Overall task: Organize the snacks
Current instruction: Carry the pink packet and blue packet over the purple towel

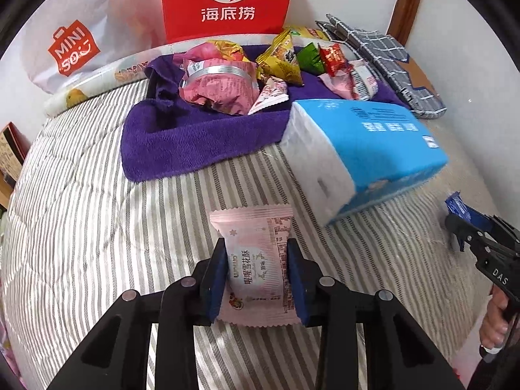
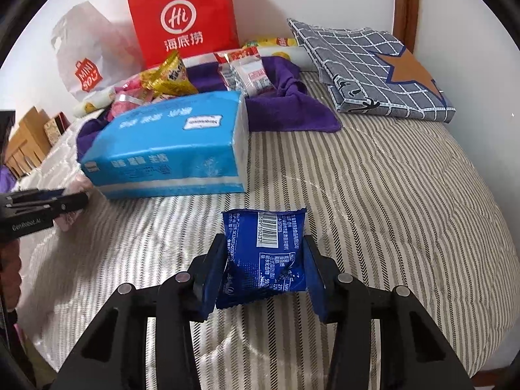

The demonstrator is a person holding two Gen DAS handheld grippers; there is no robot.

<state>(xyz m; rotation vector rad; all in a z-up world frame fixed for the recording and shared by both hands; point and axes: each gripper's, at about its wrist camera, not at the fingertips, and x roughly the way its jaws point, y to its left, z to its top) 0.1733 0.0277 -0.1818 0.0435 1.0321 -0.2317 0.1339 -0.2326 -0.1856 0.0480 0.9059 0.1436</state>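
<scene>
Open ground: striped bedspread (image 2: 373,195), bare in front of both grippers and along its right side up to the folded checked cloth (image 2: 367,68). Obstacle, centre: blue tissue pack (image 2: 165,149), lying across the way to the purple towel (image 1: 195,133), one corner overlapping the towel. Towel heaped with loose snack packets (image 1: 224,81). Rear edge closed by red paper bag (image 1: 227,0) and white shopping bag (image 1: 71,39) against the wall. Passage to the towel open left of the tissue pack

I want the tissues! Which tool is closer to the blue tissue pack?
Left, but barely. The left tool, clamping a pink snack, sits just before the tissue pack; the right tool, gripping a blue snack, sits slightly farther off.
</scene>
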